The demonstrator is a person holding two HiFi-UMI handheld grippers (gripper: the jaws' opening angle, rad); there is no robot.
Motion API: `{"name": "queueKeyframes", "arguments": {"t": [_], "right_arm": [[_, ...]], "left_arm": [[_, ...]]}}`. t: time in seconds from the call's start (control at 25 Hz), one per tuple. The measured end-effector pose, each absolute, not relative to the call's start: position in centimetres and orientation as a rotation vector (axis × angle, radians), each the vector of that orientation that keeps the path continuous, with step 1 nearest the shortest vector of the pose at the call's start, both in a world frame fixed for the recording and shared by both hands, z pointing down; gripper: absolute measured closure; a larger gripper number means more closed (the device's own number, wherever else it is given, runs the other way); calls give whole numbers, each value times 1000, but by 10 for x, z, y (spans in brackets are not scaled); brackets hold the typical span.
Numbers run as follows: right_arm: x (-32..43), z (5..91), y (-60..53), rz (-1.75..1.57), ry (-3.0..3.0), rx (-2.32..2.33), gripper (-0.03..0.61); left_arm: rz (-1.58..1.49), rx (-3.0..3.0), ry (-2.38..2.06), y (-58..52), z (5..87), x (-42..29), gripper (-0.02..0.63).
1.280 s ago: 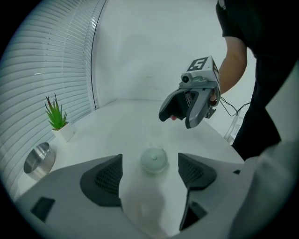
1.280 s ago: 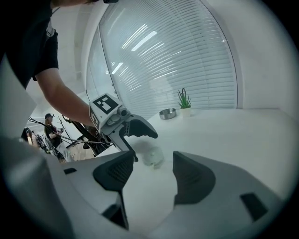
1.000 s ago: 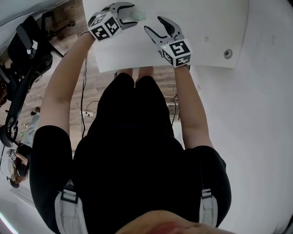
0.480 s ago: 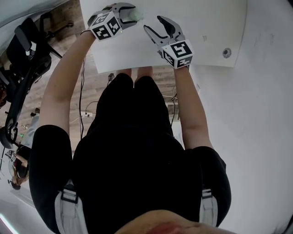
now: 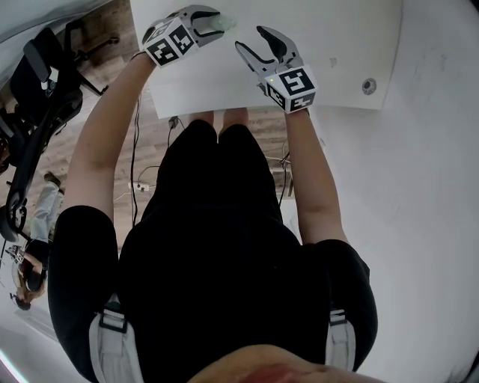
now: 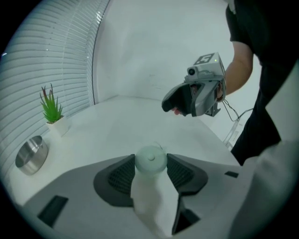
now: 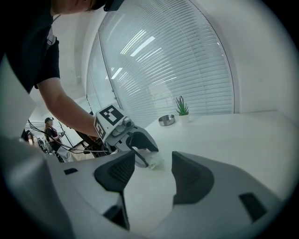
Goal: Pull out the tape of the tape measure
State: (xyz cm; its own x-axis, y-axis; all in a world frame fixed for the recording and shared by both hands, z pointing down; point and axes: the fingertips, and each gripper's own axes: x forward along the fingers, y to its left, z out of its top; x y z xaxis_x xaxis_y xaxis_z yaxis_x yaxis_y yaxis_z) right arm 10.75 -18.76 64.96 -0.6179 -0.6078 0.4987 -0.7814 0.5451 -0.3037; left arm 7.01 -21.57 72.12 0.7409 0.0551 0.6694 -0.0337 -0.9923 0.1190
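A small round pale-green tape measure (image 6: 150, 160) rests on the white table (image 5: 337, 30), at the top of the head view. My left gripper (image 6: 150, 164) has it between its jaws; they are closing, and both pads touch its sides. From the head view the left gripper (image 5: 215, 21) half hides the tape measure (image 5: 224, 25). My right gripper (image 5: 253, 41) hovers open a little to the right with nothing between its fingers. In the right gripper view the open jaws (image 7: 153, 175) point at the tape measure (image 7: 154, 161) and the left gripper (image 7: 135, 142). No tape shows drawn out.
A small potted plant (image 6: 52, 108) and a metal bowl (image 6: 31, 154) stand at the table's far side by the blinds. A round fitting (image 5: 368, 86) sits in the tabletop at right. Chairs and cables (image 5: 37, 82) are on the floor to the left, below the table's near edge.
The left jaws have narrowed around the tape measure. Both grippers have stayed almost in place over the table.
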Motion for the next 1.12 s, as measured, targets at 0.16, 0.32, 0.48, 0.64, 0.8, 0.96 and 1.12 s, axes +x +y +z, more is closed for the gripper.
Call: {"name": "queueKeyframes", "arguments": {"t": [0.16,0.32,0.48,0.64,0.8,0.96,1.12], "right_arm": [[111,636,-186,710,-2477,1145,364],[112,614,-184,697,-2517,1135,377],[109,589,-179,678,-2561,1099,380],[102,559,-168,663,-2616,1045,398],[107,532,-149,640,-2677,999,414],[107,507,-142,610,-2711,944,440],[102,486,-141,598,-2738,889,457]], "left_arm": [[998,2795,-80,-215,689,70,390],[994,2780,-147,-206,656,65,390],[970,2744,-207,-194,624,62,389],[932,2723,-263,-182,588,61,390],[911,2731,-336,-165,553,71,389],[880,2759,-373,-158,521,75,389],[873,2782,-404,-159,496,75,389]]}}
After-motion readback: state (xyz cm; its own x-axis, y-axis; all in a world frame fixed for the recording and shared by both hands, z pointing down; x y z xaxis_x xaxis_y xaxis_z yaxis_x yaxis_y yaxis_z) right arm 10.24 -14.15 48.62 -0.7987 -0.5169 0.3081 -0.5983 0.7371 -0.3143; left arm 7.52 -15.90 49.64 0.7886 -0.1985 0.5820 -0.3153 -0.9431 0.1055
